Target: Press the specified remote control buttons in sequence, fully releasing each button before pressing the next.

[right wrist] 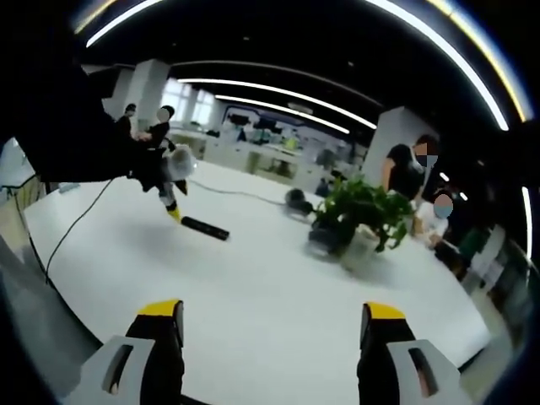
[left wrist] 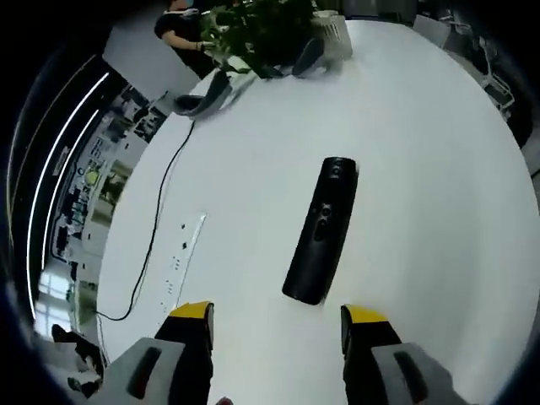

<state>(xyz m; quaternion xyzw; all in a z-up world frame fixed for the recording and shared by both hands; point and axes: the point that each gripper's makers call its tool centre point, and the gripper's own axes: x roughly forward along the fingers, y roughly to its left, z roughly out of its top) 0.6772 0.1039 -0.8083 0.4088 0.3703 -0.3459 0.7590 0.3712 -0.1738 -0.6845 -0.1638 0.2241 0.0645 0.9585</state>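
A long black remote control [left wrist: 321, 229] lies on the white table [left wrist: 422, 152], its buttons facing up, just ahead of my left gripper [left wrist: 277, 325]. That gripper stands open, its yellow-tipped jaws apart, with nothing between them. In the right gripper view the same remote [right wrist: 205, 228] is small and far off on the white table [right wrist: 253, 312], and the left gripper [right wrist: 171, 202] hangs just above its near end, held by a dark sleeve. My right gripper [right wrist: 275, 322] is open over the table's near part, holding nothing.
A potted green plant [right wrist: 359, 215] in a white pot stands on the table right of the remote; it is the plant [left wrist: 270, 25] at the far edge. A black cable [left wrist: 156, 228] and a flush socket panel [left wrist: 181, 261] lie left. Several people stand around the room.
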